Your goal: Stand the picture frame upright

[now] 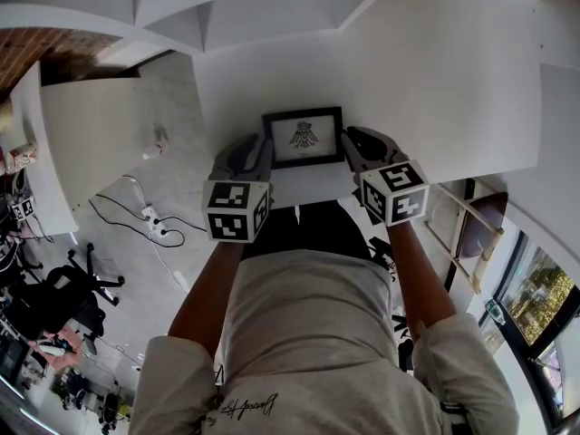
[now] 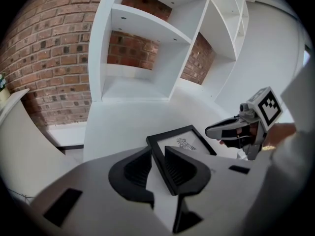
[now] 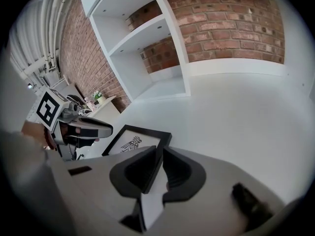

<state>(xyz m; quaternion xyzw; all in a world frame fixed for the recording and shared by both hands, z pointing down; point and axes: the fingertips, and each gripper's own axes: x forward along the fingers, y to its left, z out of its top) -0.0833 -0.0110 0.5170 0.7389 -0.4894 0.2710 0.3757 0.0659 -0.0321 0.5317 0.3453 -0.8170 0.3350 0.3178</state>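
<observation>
A black picture frame (image 1: 304, 137) with an insect drawing sits on the white table (image 1: 435, 80), its face turned up toward the head camera and seemingly tilted back. My left gripper (image 1: 263, 148) is at its left edge. In the left gripper view the frame (image 2: 184, 141) has that edge between the jaws of my left gripper (image 2: 157, 154), with a gap on one side, so it is open. My right gripper (image 1: 349, 143) is at the right edge. In the right gripper view the frame (image 3: 133, 142) is pinched by my right gripper (image 3: 160, 154).
A white shelf unit (image 2: 142, 58) stands against a brick wall (image 2: 44, 48) behind the table. Left of the table, the floor holds cables and a power strip (image 1: 154, 220), an office chair (image 1: 82, 288) and another white desk (image 1: 91, 125).
</observation>
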